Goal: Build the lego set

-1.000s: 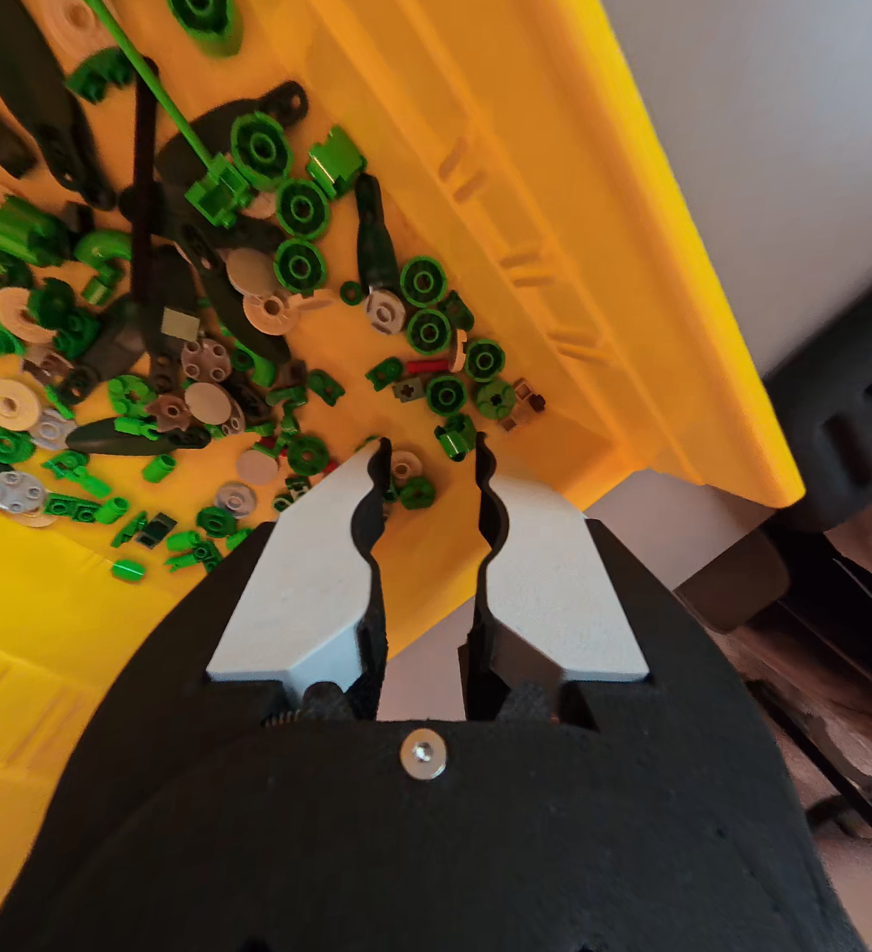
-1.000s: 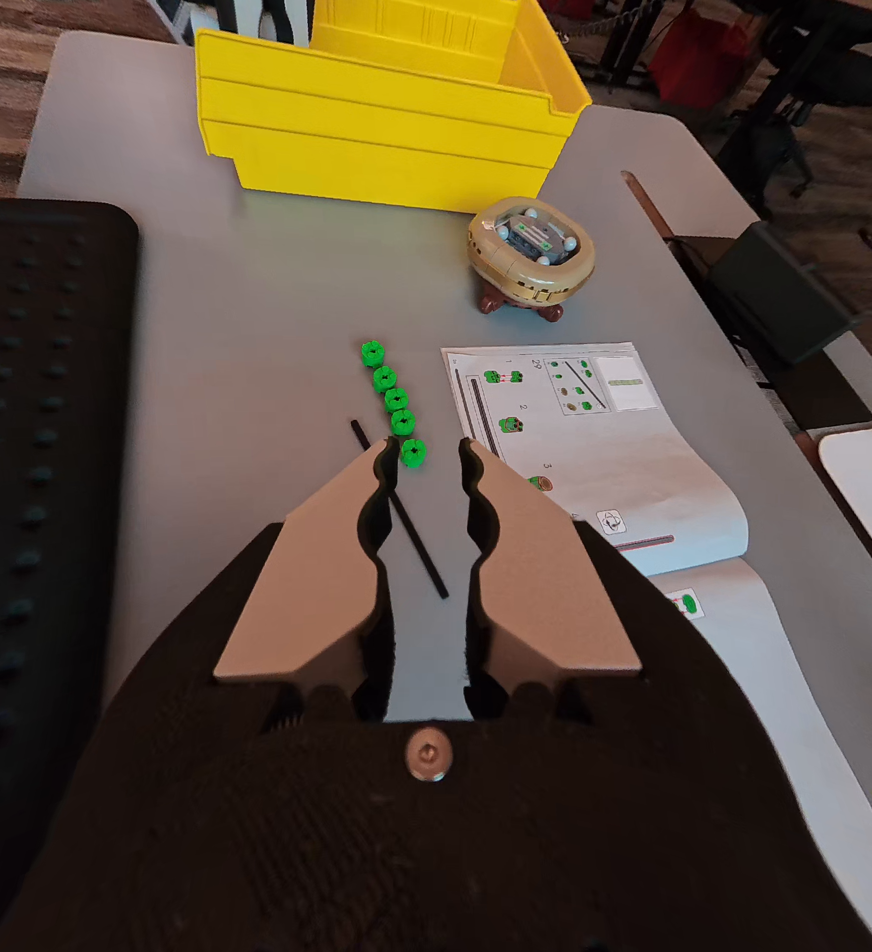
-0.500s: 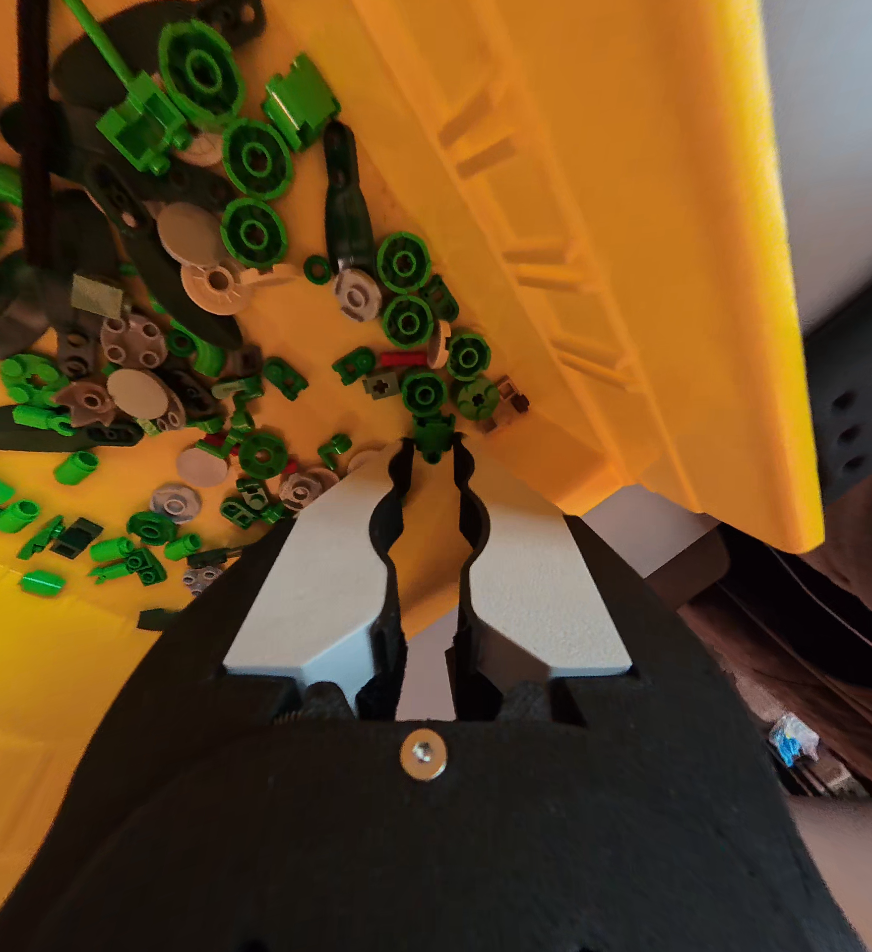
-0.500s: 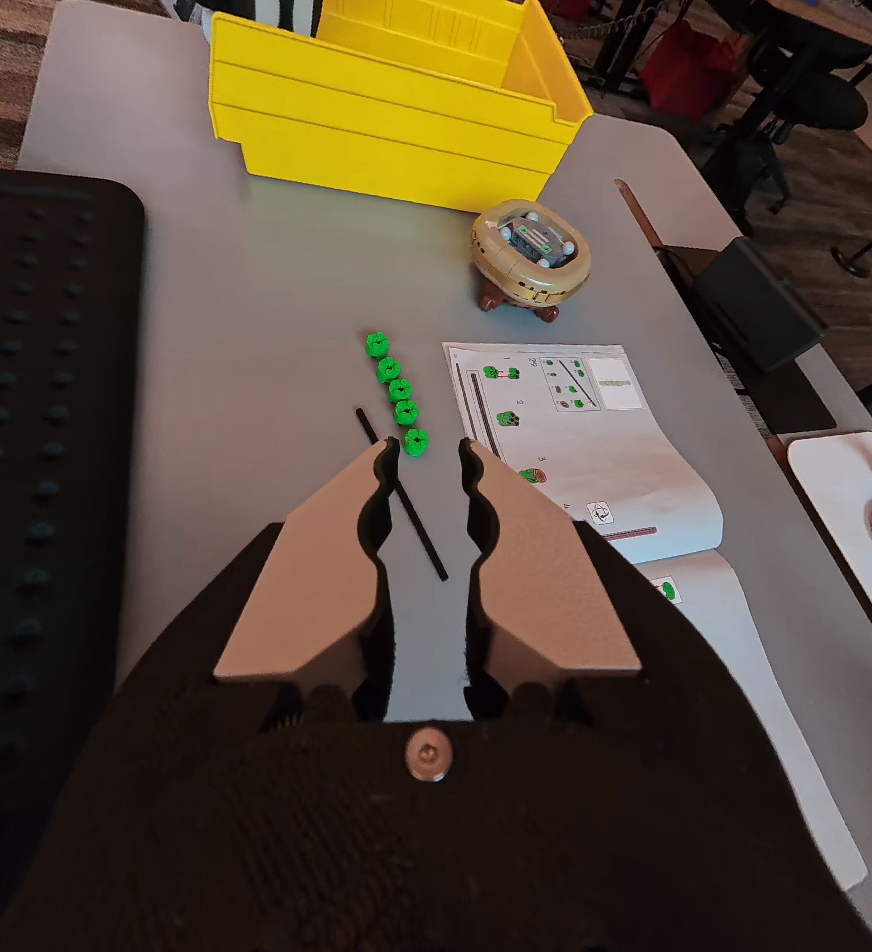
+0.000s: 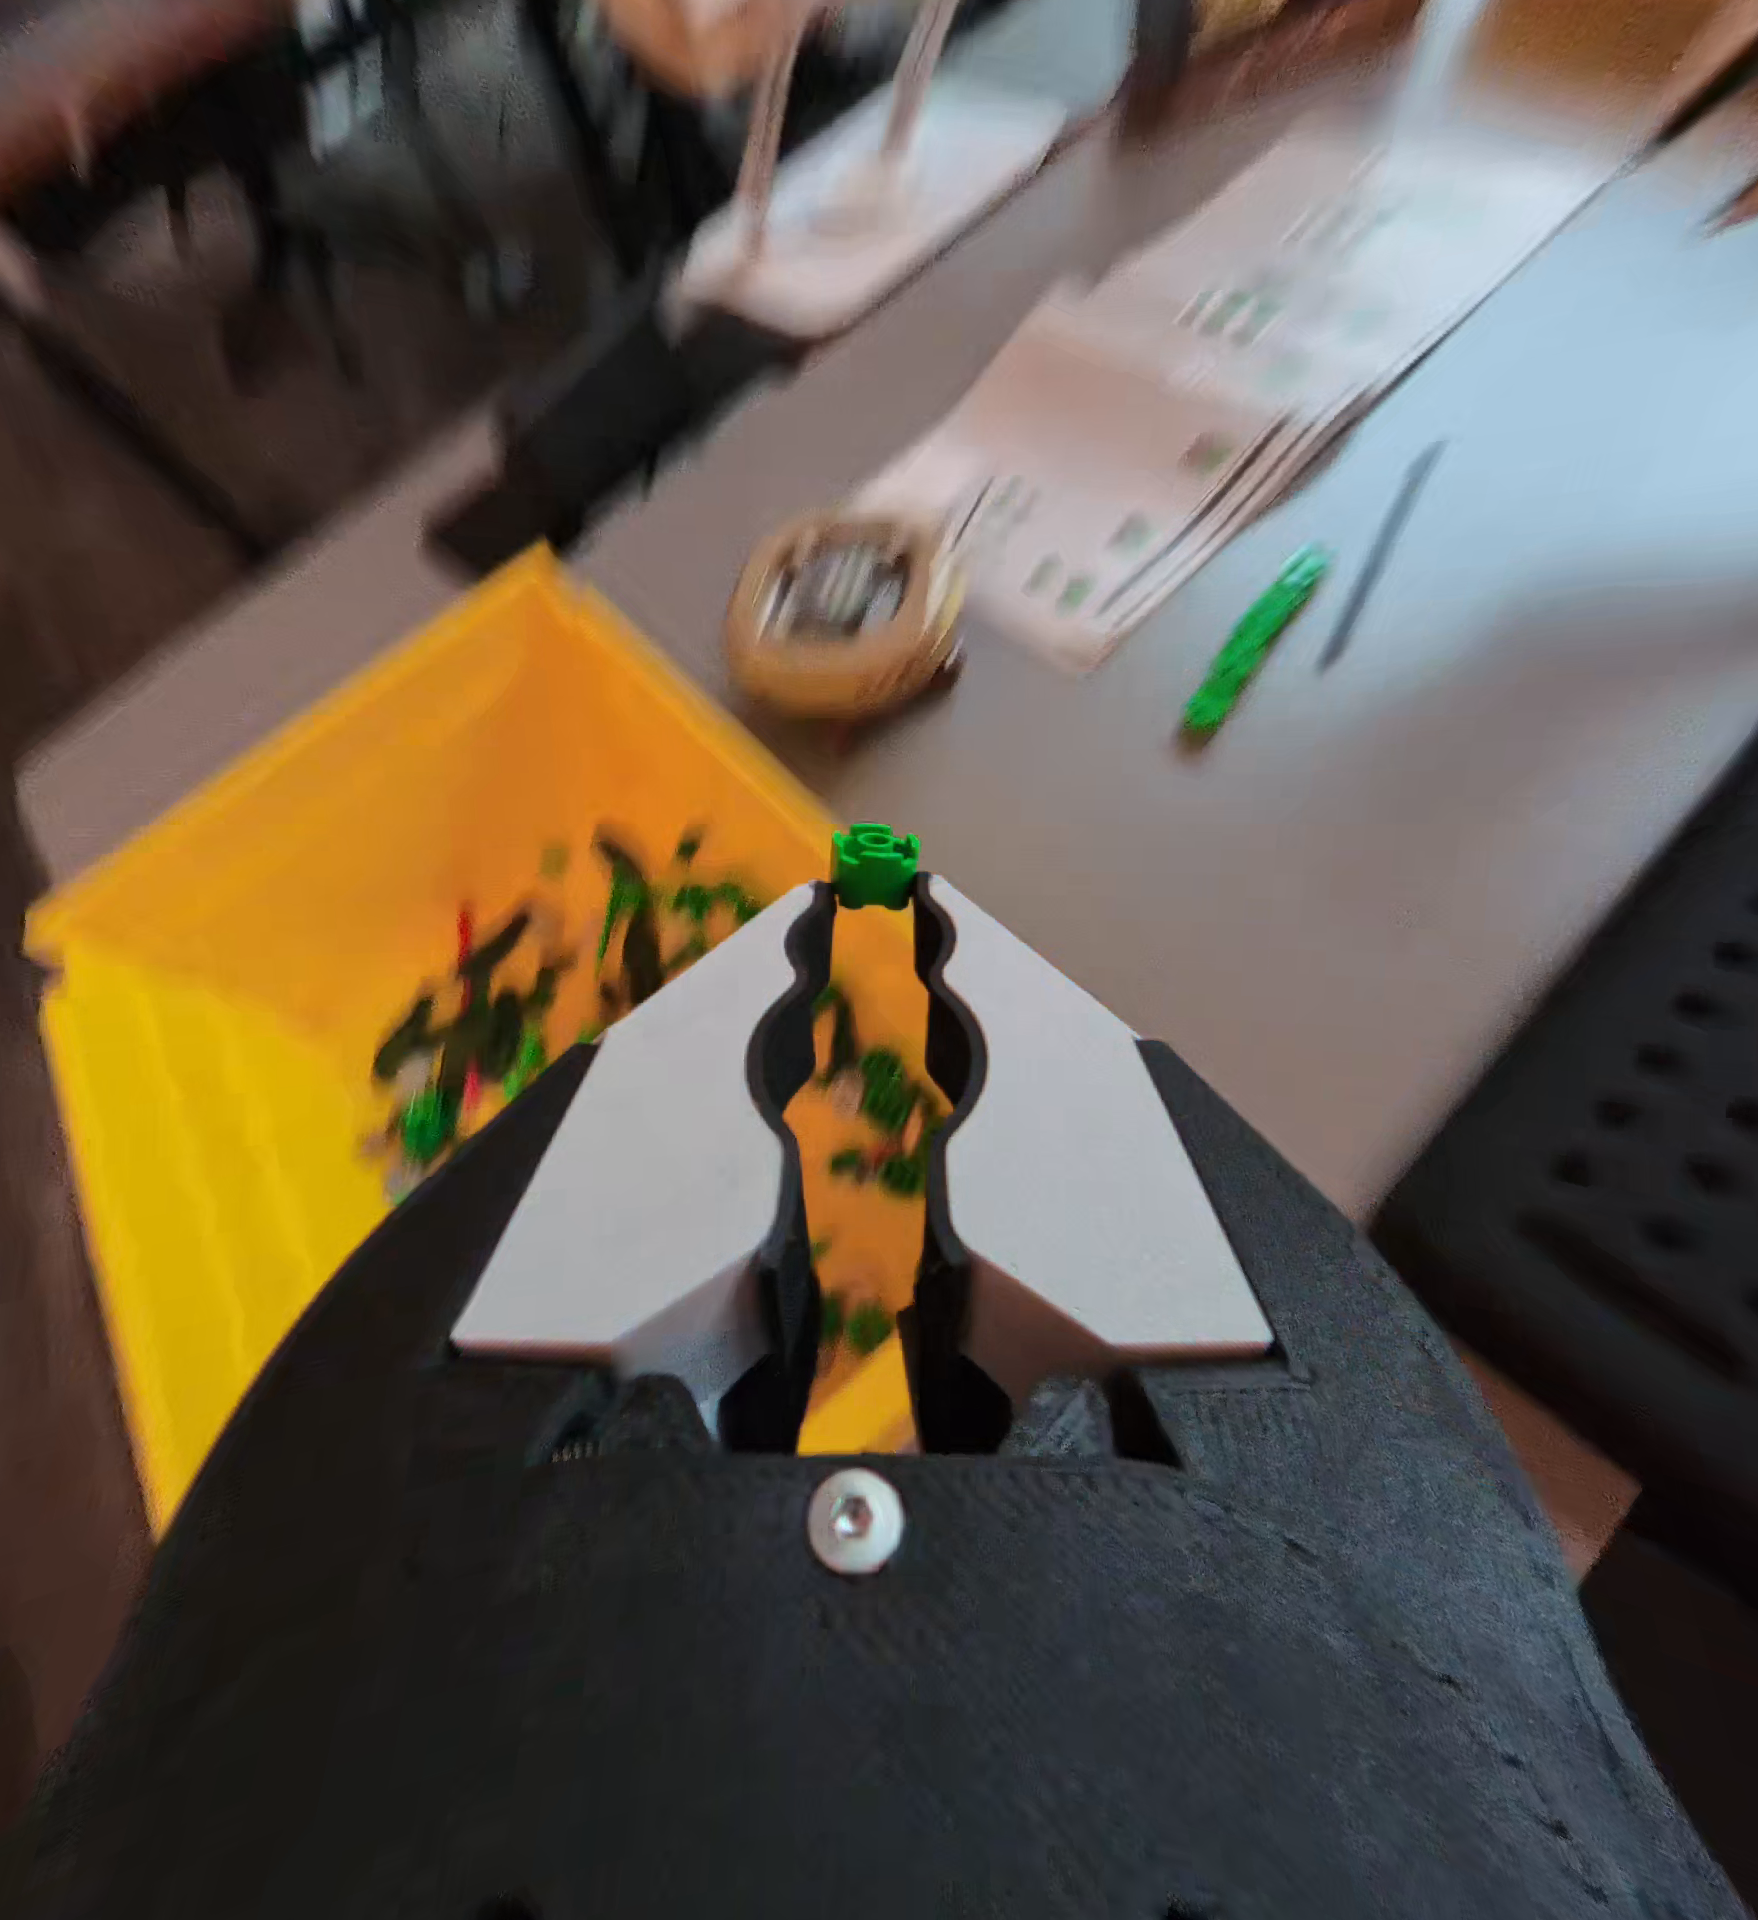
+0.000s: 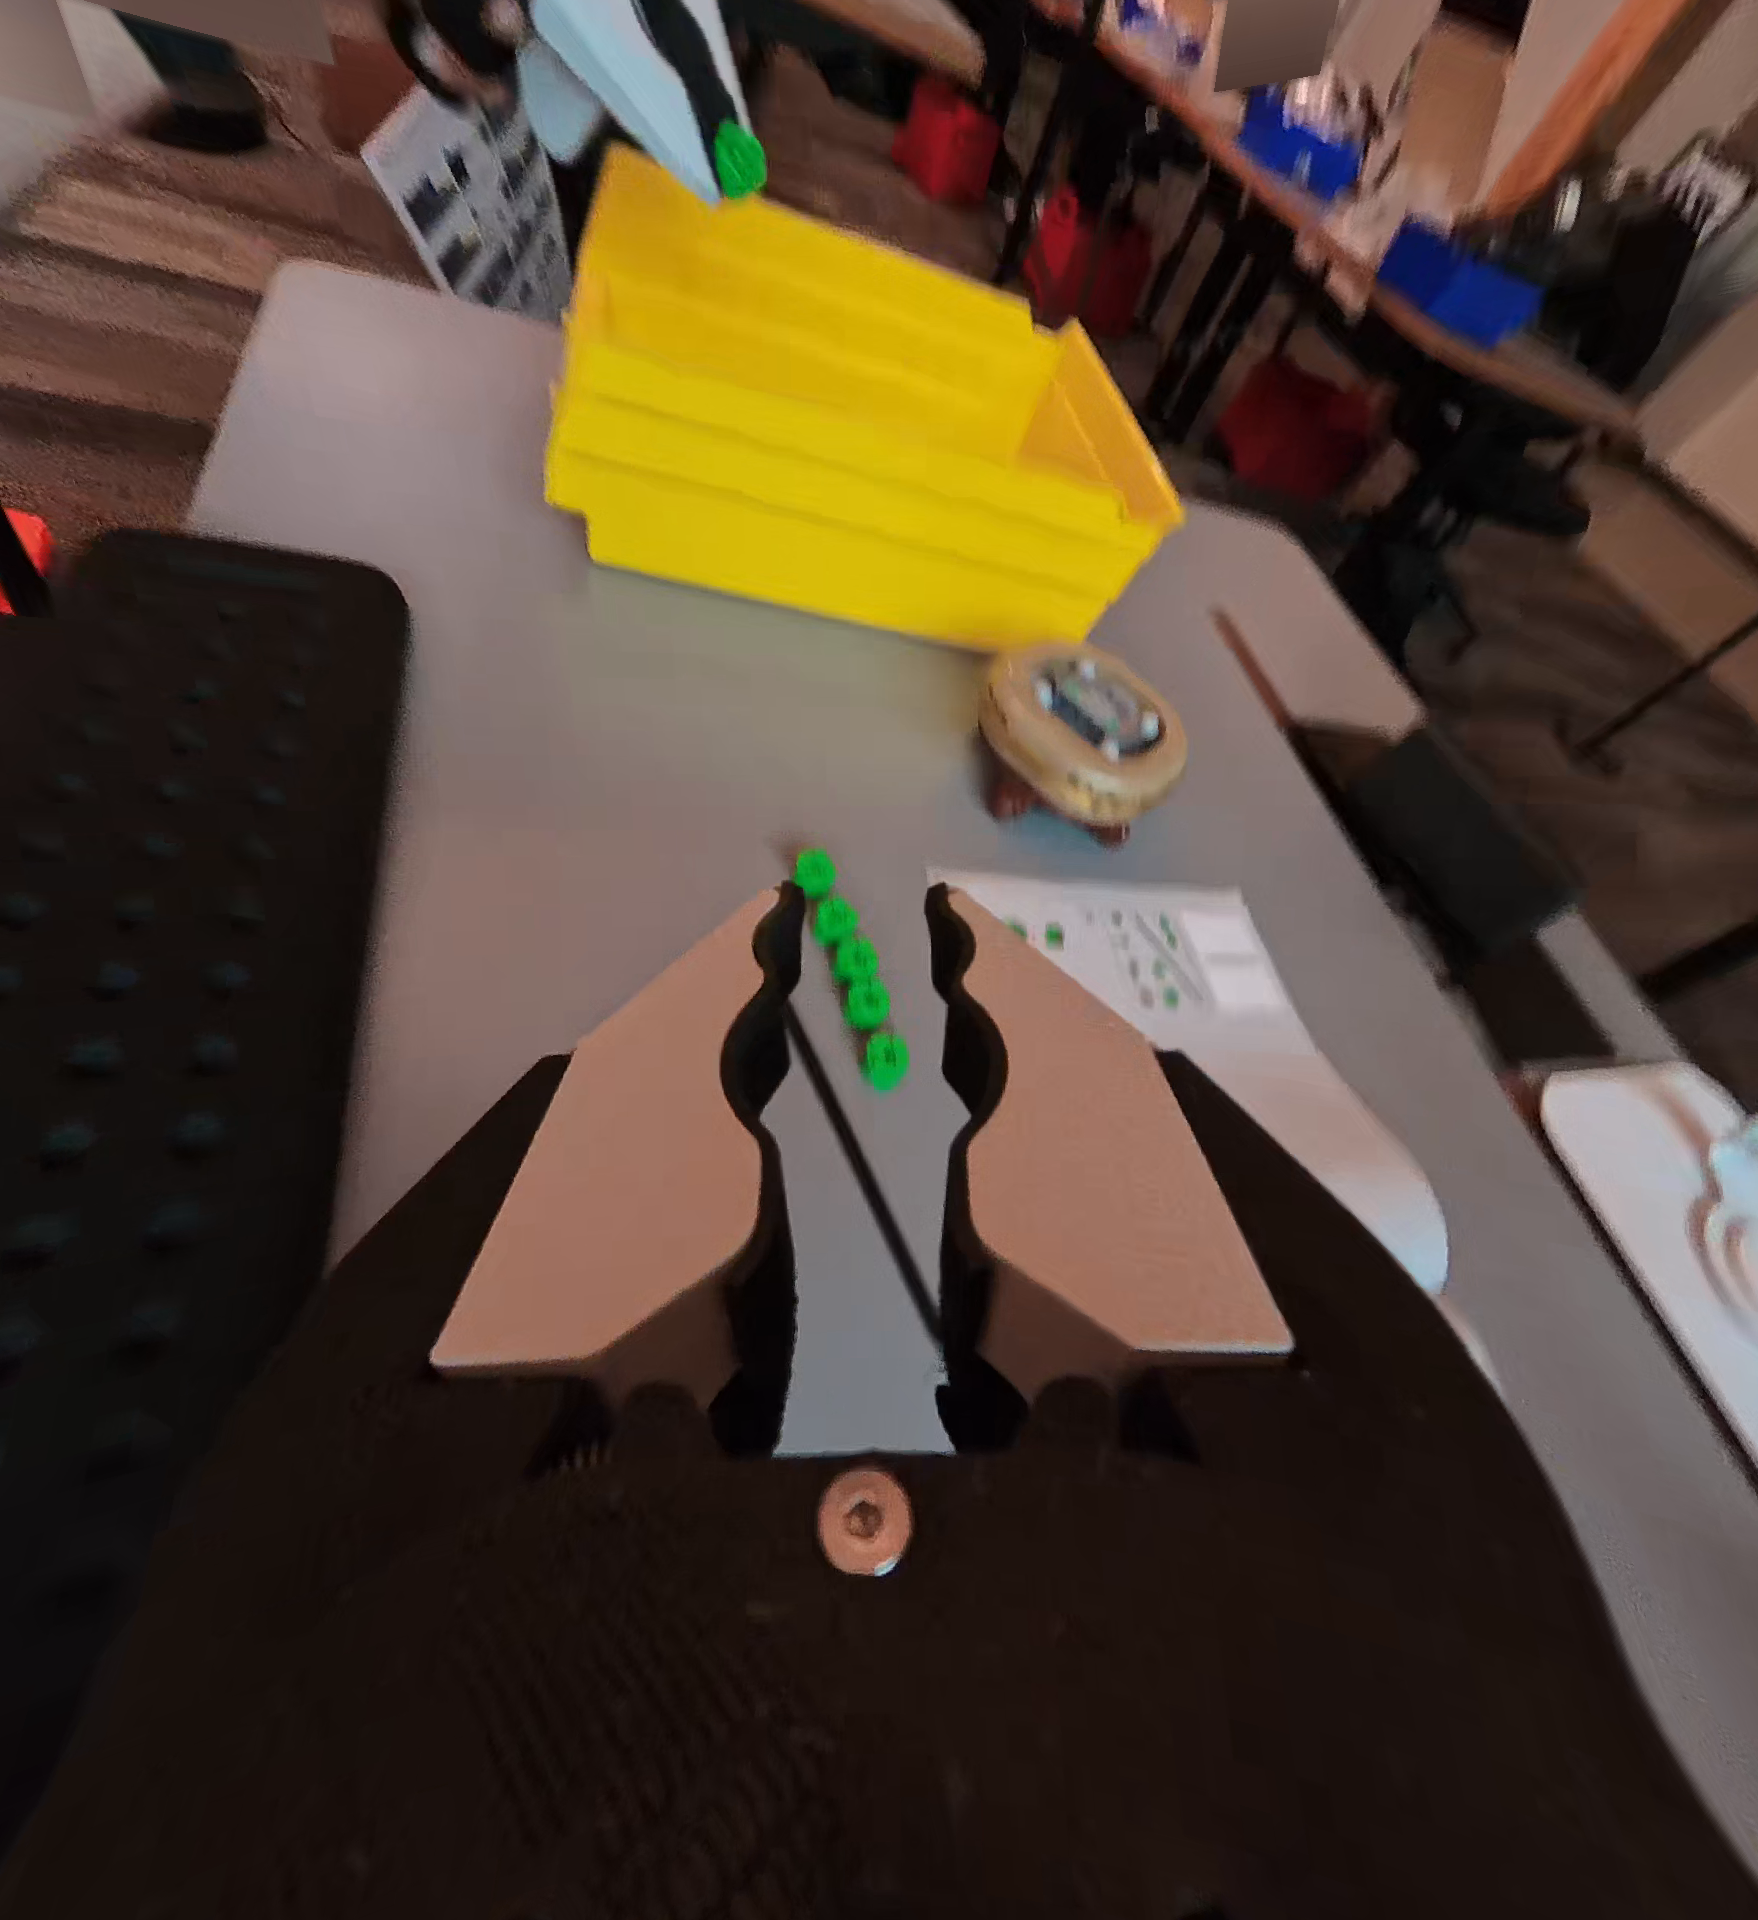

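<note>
Left gripper (image 5: 875,894) pinching small green round brick (image 5: 875,868) at fingertips, above yellow bin (image 5: 231,1039) rim. Right gripper (image 6: 859,894) jaws apart, empty, over green brick row (image 6: 849,971). I carry brick level toward row, release only once seated on table.

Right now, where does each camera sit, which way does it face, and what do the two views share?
Left wrist: on the left claw, above the yellow bin, facing across the table; its tips pinch a green stud.
Right wrist: on the open right claw, low over the table, facing the green row and bin.
Shared: bin, row, booklet, tan model, left claw with stud.
</note>
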Demonstrator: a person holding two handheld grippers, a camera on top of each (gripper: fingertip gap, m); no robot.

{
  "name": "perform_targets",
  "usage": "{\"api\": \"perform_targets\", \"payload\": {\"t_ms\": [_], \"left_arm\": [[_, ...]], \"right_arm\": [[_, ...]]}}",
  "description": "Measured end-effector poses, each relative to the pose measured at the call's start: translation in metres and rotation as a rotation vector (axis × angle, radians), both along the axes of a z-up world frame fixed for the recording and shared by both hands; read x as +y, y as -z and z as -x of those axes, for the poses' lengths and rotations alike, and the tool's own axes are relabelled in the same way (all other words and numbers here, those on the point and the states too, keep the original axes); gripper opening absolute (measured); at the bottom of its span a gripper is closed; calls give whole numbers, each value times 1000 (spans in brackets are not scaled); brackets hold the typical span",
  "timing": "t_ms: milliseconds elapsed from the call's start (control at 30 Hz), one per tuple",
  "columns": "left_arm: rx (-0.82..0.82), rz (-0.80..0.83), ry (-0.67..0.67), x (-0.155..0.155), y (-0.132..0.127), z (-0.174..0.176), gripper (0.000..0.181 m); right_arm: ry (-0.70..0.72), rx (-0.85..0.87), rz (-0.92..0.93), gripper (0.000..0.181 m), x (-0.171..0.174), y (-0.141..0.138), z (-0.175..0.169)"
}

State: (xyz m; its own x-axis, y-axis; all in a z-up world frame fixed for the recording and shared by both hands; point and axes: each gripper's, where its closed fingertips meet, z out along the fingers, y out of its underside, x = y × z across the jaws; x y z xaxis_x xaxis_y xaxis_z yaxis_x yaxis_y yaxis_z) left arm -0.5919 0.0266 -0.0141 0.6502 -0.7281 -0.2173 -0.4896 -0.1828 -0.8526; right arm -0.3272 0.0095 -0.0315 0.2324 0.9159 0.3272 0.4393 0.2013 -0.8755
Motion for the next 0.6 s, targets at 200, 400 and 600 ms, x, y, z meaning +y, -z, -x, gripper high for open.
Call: {"api": "perform_targets", "payload": {"t_ms": [200, 400, 600], "left_arm": [[-206, -44, 305, -45, -22, -117, 13], [-395, 154, 428, -67, -27, -182, 13], [-545, 389, 479, -74, -23, -204, 13]], "right_arm": [[-144, 41, -387, 27, -47, -49, 70], [-58, -115, -975, 28, -56, -56, 89], [-10, -146, -1038, 13, -55, -48, 79]]}}
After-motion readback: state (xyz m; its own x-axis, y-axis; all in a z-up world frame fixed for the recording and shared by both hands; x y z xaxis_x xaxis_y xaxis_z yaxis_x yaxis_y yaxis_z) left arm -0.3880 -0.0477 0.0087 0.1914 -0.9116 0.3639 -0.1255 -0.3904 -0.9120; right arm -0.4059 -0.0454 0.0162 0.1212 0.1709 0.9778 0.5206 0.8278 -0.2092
